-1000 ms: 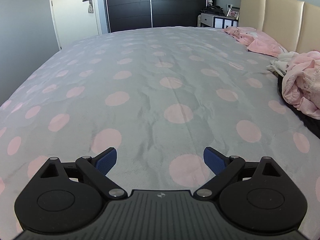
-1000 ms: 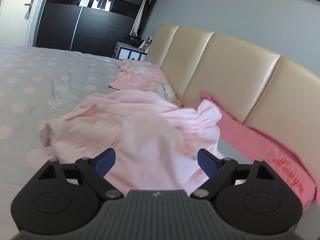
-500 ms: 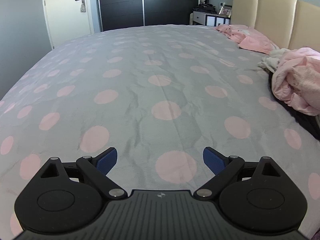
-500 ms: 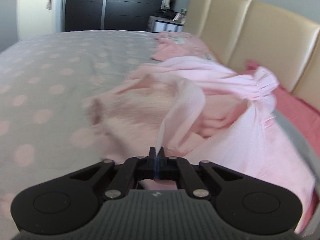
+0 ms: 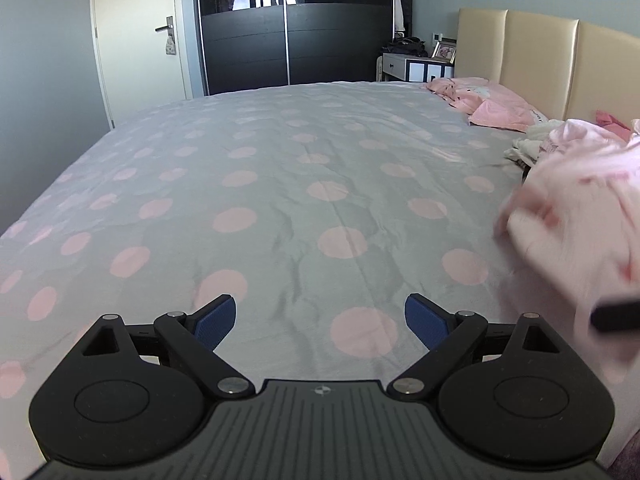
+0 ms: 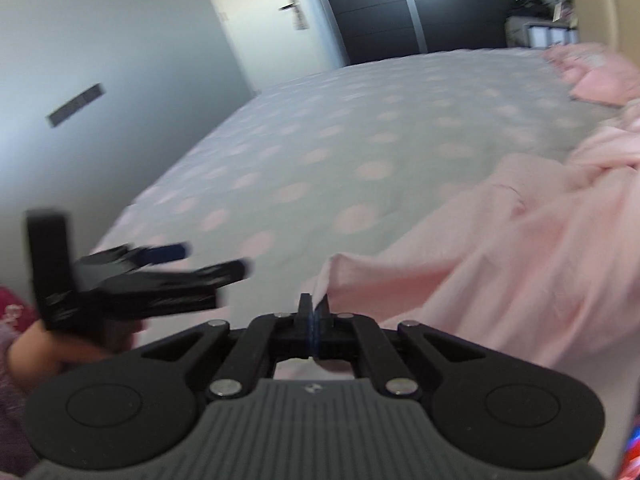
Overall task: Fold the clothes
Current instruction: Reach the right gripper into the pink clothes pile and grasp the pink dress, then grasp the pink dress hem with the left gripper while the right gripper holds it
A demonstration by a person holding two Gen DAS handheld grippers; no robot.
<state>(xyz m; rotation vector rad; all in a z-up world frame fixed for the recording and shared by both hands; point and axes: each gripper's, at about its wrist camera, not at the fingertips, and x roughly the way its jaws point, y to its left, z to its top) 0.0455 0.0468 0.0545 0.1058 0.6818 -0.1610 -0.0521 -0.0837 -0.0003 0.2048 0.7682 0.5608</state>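
A pale pink garment (image 6: 520,240) trails across the grey bedspread with pink dots (image 5: 304,184). My right gripper (image 6: 315,312) is shut on its near edge. The same garment shows blurred at the right of the left wrist view (image 5: 572,220). My left gripper (image 5: 320,320) is open and empty, low over the bedspread; it also shows blurred at the left of the right wrist view (image 6: 168,264). More pink and white clothes (image 5: 532,144) lie in a heap by the headboard.
A beige padded headboard (image 5: 540,64) runs along the right. Pink pillows (image 5: 488,100) lie at the far right corner. A bedside table (image 5: 416,66), a dark wardrobe (image 5: 296,24) and a white door (image 5: 140,40) stand beyond the bed.
My right gripper, shut on the pink garment, has swung left and dragged it out over the bedspread. The garment now enters the left wrist view. The left gripper has stayed open.
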